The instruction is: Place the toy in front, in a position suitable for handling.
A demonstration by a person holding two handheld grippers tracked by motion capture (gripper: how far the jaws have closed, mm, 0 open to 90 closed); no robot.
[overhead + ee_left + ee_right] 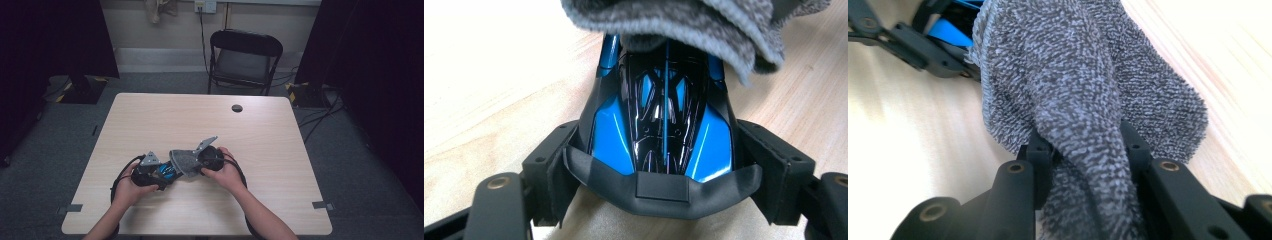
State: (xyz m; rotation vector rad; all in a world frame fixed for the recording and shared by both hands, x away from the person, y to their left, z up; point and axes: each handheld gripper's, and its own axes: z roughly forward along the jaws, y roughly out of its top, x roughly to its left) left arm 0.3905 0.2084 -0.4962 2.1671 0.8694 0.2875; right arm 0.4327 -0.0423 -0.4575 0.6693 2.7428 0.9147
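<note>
Toy car (pixel 661 130): glossy blue and black plastic, smooth, with bright reflections; grey cloth (pixel 1073 85) at its 12 o'clock: looped terry, rough, matt; jaws of both grippers: matt black plastic, brass-coloured screw heads; table (pixel 280 145): pale wood-grain, smooth, low sheen.

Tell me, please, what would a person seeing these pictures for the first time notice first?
Most striking is the glossy blue and black toy car, clamped between the jaws of the left gripper near the front middle of the wooden table. Next comes the grey cloth, pinched in the right gripper and lying over the car's far end. A black folding chair stands beyond the table.
</note>
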